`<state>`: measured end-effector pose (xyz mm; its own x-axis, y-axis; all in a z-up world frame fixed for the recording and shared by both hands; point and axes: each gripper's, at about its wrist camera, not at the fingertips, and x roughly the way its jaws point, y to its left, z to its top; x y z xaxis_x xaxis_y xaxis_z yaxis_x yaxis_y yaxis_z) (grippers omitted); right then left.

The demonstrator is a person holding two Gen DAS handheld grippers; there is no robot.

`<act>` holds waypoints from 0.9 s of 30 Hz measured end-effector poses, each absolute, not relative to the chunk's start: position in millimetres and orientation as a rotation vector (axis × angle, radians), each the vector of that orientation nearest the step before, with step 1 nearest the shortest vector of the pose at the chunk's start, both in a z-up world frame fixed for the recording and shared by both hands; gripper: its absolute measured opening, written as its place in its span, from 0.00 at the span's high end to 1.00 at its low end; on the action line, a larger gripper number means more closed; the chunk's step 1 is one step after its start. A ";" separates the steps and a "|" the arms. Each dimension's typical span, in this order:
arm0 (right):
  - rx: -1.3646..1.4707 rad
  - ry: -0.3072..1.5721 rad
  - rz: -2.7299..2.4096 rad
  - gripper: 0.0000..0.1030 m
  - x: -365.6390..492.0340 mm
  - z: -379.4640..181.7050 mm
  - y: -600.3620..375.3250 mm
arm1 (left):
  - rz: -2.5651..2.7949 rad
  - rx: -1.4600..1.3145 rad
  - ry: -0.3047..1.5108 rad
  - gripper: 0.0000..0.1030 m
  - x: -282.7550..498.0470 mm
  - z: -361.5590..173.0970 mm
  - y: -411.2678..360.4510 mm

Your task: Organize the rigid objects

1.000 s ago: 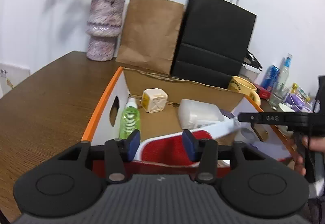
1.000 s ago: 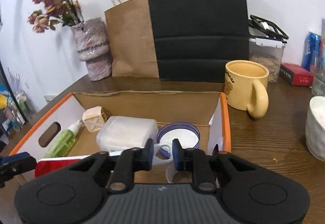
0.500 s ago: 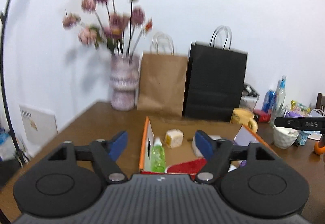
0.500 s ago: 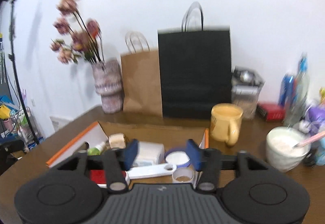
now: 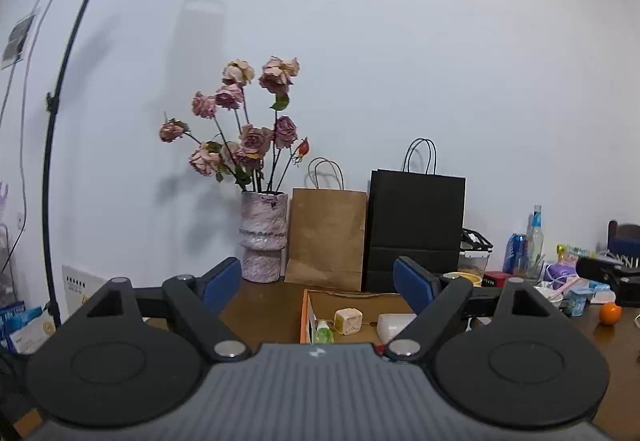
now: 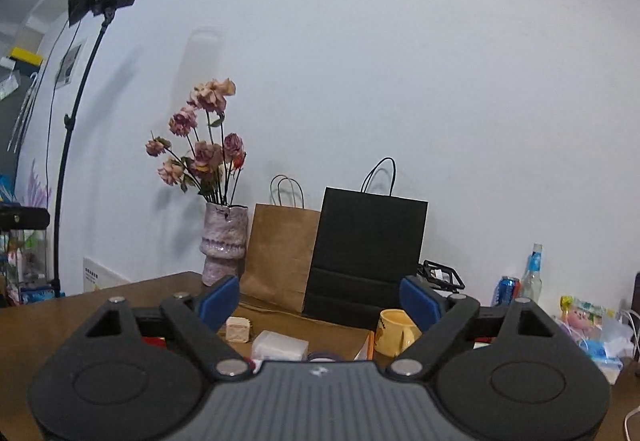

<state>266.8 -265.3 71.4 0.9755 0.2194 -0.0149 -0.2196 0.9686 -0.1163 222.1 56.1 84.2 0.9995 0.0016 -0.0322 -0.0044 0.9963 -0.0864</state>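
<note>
An orange-edged cardboard box [image 5: 305,315] stands on the brown table below both grippers. In it I see a green bottle [image 5: 322,333], a cream cube [image 5: 348,321] and a white plastic case [image 5: 394,323]. The right wrist view shows the cube [image 6: 237,330], the white case [image 6: 280,348] and a purple-rimmed lid [image 6: 323,355]. My left gripper [image 5: 318,283] is open and empty, held high and back from the box. My right gripper [image 6: 320,299] is open and empty, also raised above the box.
A vase of dried roses [image 5: 263,237], a brown paper bag [image 5: 326,233] and a black paper bag [image 5: 414,229] stand behind the box. A yellow mug [image 6: 394,333], bottles and cans [image 5: 524,249], an orange [image 5: 610,313] and clutter lie right. A light stand [image 5: 60,121] stands left.
Both grippers opened, let go of the red-and-white brush they held over the box, and pulled up and back away from it.
</note>
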 end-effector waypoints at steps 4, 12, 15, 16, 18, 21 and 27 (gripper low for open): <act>-0.059 0.009 0.215 0.14 232.4 60.0 -269.9 | 0.011 -0.075 0.039 0.17 193.9 76.8 51.4; 0.004 0.021 0.205 0.11 160.8 36.4 -278.7 | 0.021 -0.024 0.046 0.13 132.3 60.9 37.5; 0.006 0.043 0.225 0.11 133.1 24.0 -279.5 | 0.023 -0.018 0.066 0.11 111.2 51.9 37.4; 0.001 0.054 0.234 0.11 125.2 20.2 -278.5 | 0.024 -0.013 0.082 0.11 104.9 48.4 37.9; -0.012 0.073 0.249 0.11 107.1 10.3 -276.6 | 0.031 0.004 0.113 0.10 94.8 43.0 39.7; 0.006 0.116 0.286 0.11 95.2 -0.6 -274.7 | 0.020 0.034 0.150 0.09 83.8 35.3 40.7; 0.021 0.137 0.309 0.11 102.8 -5.3 -262.4 | 0.035 0.014 0.176 0.07 87.4 28.5 44.2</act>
<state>102.8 -262.4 -5.3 0.9432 0.3050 -0.1315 -0.3021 0.9523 0.0417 87.4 44.2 28.5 0.9839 0.0362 -0.1750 -0.0337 0.9993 0.0169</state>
